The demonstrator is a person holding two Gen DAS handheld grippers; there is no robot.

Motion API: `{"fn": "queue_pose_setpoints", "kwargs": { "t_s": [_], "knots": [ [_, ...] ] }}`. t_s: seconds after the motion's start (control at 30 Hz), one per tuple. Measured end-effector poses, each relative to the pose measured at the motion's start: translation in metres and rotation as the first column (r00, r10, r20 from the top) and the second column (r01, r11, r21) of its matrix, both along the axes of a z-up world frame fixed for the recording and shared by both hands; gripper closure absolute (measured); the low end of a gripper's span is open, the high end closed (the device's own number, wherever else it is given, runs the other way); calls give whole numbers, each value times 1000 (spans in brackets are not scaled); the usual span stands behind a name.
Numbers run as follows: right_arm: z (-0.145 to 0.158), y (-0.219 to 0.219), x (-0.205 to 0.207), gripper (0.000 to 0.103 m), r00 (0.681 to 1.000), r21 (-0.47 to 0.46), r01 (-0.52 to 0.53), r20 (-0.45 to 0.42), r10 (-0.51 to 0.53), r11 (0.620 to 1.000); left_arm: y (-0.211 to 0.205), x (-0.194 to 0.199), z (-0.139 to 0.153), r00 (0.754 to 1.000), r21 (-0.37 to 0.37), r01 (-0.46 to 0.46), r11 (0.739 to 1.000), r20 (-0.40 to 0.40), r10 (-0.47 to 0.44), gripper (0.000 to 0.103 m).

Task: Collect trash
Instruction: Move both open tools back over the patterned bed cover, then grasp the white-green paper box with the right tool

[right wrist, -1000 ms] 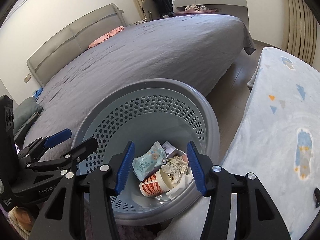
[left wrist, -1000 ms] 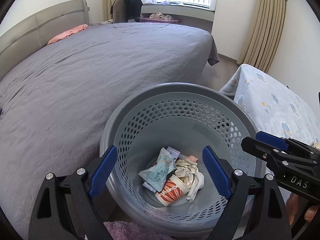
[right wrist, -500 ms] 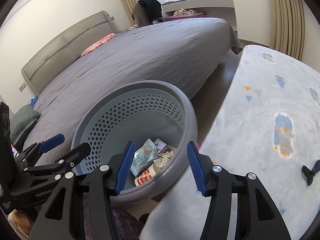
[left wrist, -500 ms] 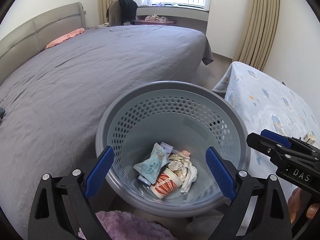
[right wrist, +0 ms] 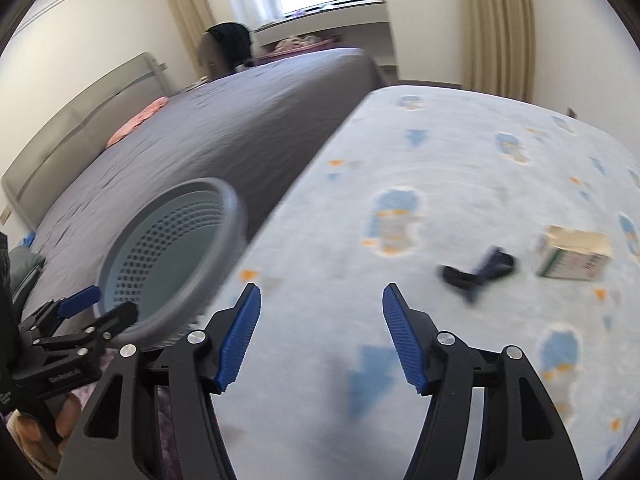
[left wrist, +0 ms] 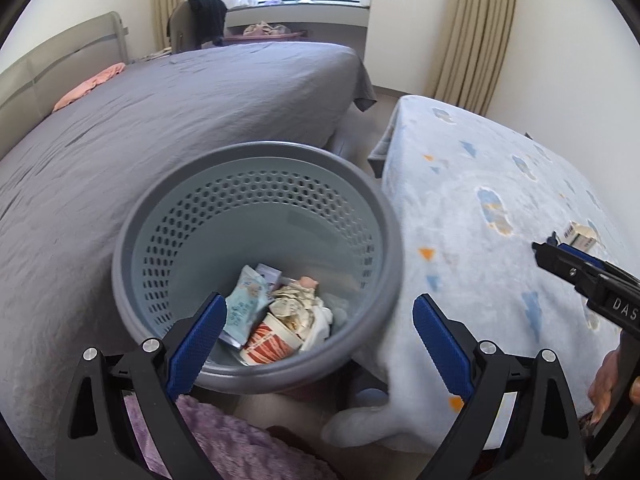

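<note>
A grey-blue perforated bin [left wrist: 256,148] stands on the floor between two beds. It holds a red-and-white paper cup [left wrist: 272,344], a pale blue wrapper [left wrist: 244,308] and crumpled paper [left wrist: 296,300]. My left gripper [left wrist: 318,304] hangs wide open over the bin's near side, holding nothing. My right gripper [right wrist: 321,292] is over the light blue blanket [right wrist: 400,140], right of the bin [right wrist: 228,216]. Its jaws are opening with nothing between them. Ahead and to its right lie a small carton [right wrist: 574,256] and a black-and-blue object [right wrist: 480,270], both blurred.
A grey bed [left wrist: 160,120] with a pink cloth [left wrist: 92,88] fills the left. A purple fluffy rug [left wrist: 240,440] lies near the bin's foot. Curtains [left wrist: 472,32] and a chair with a dark garment [left wrist: 204,12] stand by the window. A hand [left wrist: 604,380] holds the right gripper.
Both views have swung to the right. The right gripper left the bin and is now over the blue blanket, its jaws wider. The carton and the black-and-blue object came into view.
</note>
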State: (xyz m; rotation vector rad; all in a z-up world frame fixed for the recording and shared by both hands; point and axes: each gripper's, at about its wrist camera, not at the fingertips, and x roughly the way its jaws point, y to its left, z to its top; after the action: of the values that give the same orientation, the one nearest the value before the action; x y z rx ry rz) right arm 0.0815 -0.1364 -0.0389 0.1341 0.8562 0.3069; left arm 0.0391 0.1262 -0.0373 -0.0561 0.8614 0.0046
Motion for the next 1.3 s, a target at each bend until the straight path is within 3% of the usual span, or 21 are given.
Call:
{"fn": "queue_pose_setpoints", "kwargs": {
  "t_s": [0.17,0.3,0.6,0.9,1.3],
  "knots": [
    [-3,-64,-10,41,994,-59,104,-11,-105,993,-26,-2,0,999,12,42,999,-7,-42,10],
    [-7,-112,-9,33,984,-76,178,-13,-179,981,-43,-2,0,997,14,69,998,-17,-69,10],
    [-18,-170,8,20,969,-45,247,-3,-248,968,-82,3,2,992,43,122,992,-23,-121,10],
    [-31,-176,39,19,975,-1,220,-27,-219,976,-107,11,0,989,68,142,988,-40,-139,9],
    [-51,-158,67,19,972,-79,216,-80,-222,973,-118,24,-5,987,65,152,986,-57,-149,9]
  ]
}}
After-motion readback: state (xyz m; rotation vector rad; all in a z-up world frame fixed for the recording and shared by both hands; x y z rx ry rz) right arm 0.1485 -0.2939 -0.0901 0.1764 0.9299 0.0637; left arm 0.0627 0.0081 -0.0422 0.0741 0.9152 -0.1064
